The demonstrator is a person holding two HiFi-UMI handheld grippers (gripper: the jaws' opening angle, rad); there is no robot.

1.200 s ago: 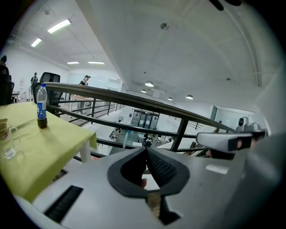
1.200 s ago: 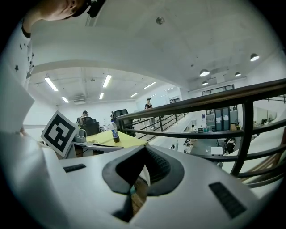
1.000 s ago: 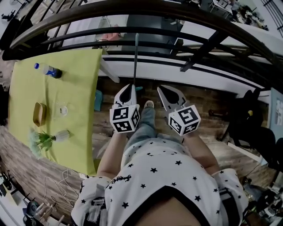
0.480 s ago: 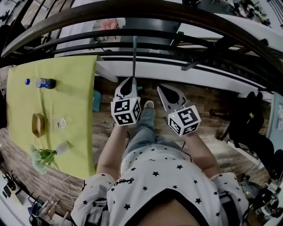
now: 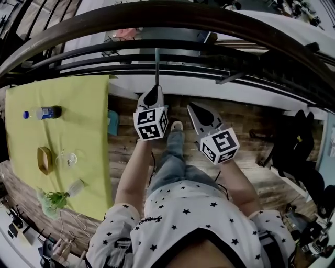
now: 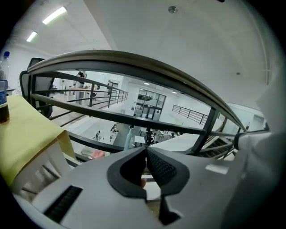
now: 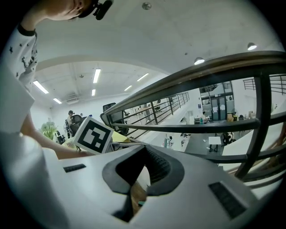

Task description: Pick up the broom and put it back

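The right hand-held gripper [image 7: 144, 147], jaws closed on nothing, faces a railing [image 7: 201, 71].

Head view downward; gripper views facing railing [image 5: 172, 13]

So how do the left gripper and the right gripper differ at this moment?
The left gripper is clamped on the thin broom handle, which runs on toward the railing; the right gripper holds nothing. The left gripper reaches further forward, nearer the railing, than the right gripper. The left gripper is nearer the green-covered table; the right gripper is further from it. Both have jaws together and point toward the railing.
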